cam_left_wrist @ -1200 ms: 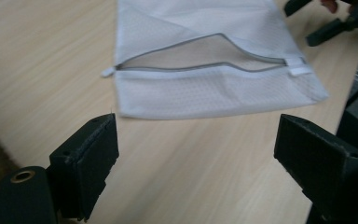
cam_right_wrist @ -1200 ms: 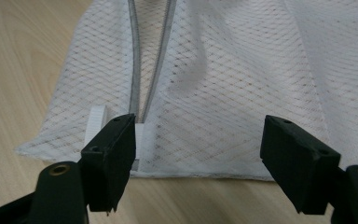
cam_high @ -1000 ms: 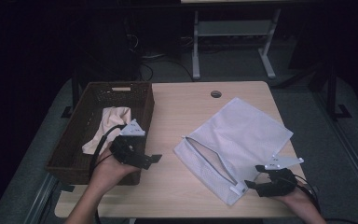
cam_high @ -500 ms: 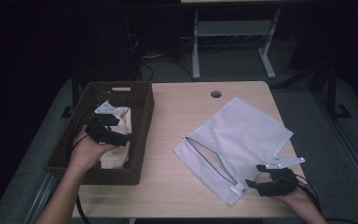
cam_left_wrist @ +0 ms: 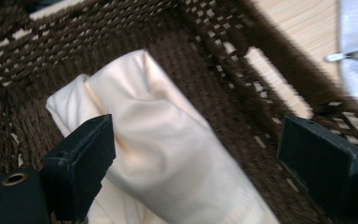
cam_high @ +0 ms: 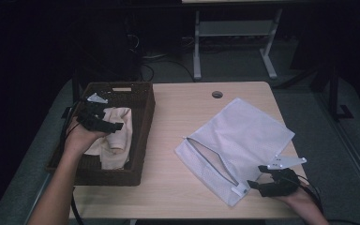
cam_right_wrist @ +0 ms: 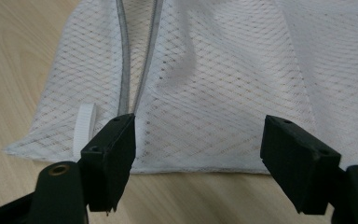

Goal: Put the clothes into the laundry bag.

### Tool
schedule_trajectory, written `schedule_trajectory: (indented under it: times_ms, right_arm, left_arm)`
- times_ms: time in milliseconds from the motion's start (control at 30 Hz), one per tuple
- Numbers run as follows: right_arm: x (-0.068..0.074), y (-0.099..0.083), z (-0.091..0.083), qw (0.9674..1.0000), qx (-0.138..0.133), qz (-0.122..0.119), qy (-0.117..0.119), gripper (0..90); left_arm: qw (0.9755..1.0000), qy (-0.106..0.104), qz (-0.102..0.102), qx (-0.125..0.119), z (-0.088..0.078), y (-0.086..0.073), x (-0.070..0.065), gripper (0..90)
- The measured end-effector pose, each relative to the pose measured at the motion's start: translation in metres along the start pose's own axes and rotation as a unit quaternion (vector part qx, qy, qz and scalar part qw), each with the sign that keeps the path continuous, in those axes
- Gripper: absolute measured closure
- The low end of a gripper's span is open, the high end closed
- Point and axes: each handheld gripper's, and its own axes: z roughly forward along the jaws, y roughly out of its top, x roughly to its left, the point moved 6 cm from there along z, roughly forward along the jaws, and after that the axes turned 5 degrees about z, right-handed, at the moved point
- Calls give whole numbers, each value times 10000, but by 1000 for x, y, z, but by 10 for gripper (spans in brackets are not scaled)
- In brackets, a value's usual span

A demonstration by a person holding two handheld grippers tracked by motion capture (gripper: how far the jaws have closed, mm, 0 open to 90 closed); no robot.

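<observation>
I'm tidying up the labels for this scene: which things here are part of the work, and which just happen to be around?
In the work:
- cream cloth, under the open left tool
- wicker basket holding it
- white mesh bag, unzipped, at the open right tool

Just around:
- metal frame behind the table
- floor cables

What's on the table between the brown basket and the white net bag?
Nothing. In the high view, bare wooden table separates the basket from the mesh bag.

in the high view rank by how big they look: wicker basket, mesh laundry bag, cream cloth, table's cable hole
1. mesh laundry bag and wicker basket: look alike, too close to rank
2. cream cloth
3. table's cable hole
</observation>
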Motion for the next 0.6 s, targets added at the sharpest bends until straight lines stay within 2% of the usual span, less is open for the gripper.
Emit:
schedule_trajectory:
  times_ms: [100,133,233,433,600]
  right_arm:
    - [-1,0,0,10000,5,8,0,260]
    - [-1,0,0,10000,14,16,-4,260]
    - [-2,-1,0,10000,22,28,0,258]
    - [-2,-2,1,10000,75,16,1,250]
    - [-3,-2,1,10000,98,-8,-11,247]
  left_arm:
    - [9999,29,-81,57,8,-1,6,103]
    - [9998,43,-163,120,16,-3,12,103]
    - [9995,107,-212,194,23,-5,17,102]
    - [9980,204,-470,384,41,-15,31,100]
    - [9966,89,-615,549,58,-25,38,98]
